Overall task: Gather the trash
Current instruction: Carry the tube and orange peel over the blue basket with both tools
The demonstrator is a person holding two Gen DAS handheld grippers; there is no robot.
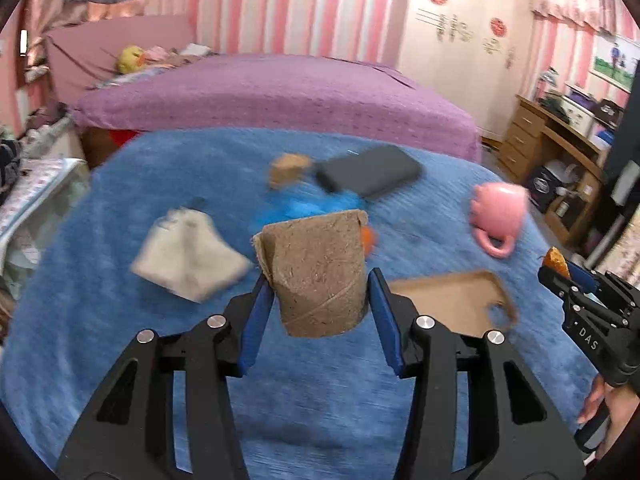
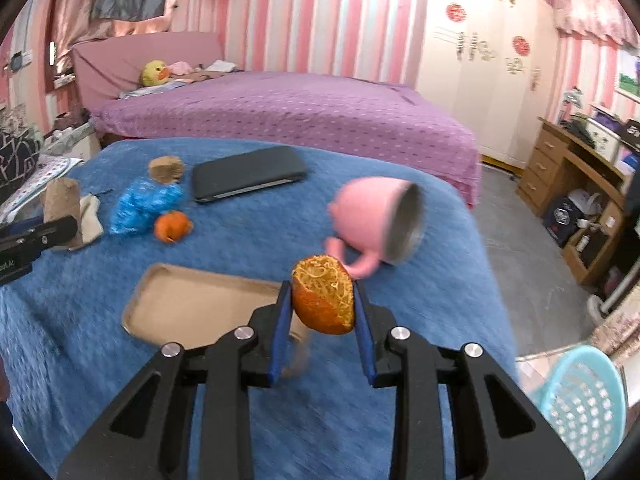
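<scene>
Left gripper (image 1: 320,276): clamped on a brown cardboard tube (image 1: 318,272). The blue pads press the tube's two sides, and the tube stands roughly upright between them, lifted above the blue blanket (image 1: 120,360) that covers the table.

Right gripper (image 2: 322,292): clamped on a piece of orange peel (image 2: 323,300), pith side facing up and away, held above the blanket. In the left wrist view this gripper appears at the right edge with the peel (image 1: 557,261) at its tip.

Items lying on the blanket:
- A flat cardboard tray (image 2: 192,312), directly beneath and ahead of the right gripper.
- A pink mug (image 2: 376,220), tipped on its side with its opening facing right and its handle toward the tray.
- A second orange peel (image 2: 172,226), touching a crumpled blue plastic bag (image 2: 144,204).
- A small brown cardboard scrap (image 2: 166,169), just behind the bag.
- A dark flat case (image 2: 248,178), beside the scrap, toward the far edge.
- A crumpled beige paper (image 1: 188,256), to the left of the held tube.

Surroundings: a bed with a purple cover (image 2: 300,112) stands behind the table. A light blue perforated basket (image 2: 584,404) sits on the floor at lower right, off the table's right side. The left wrist view is motion-blurred.
</scene>
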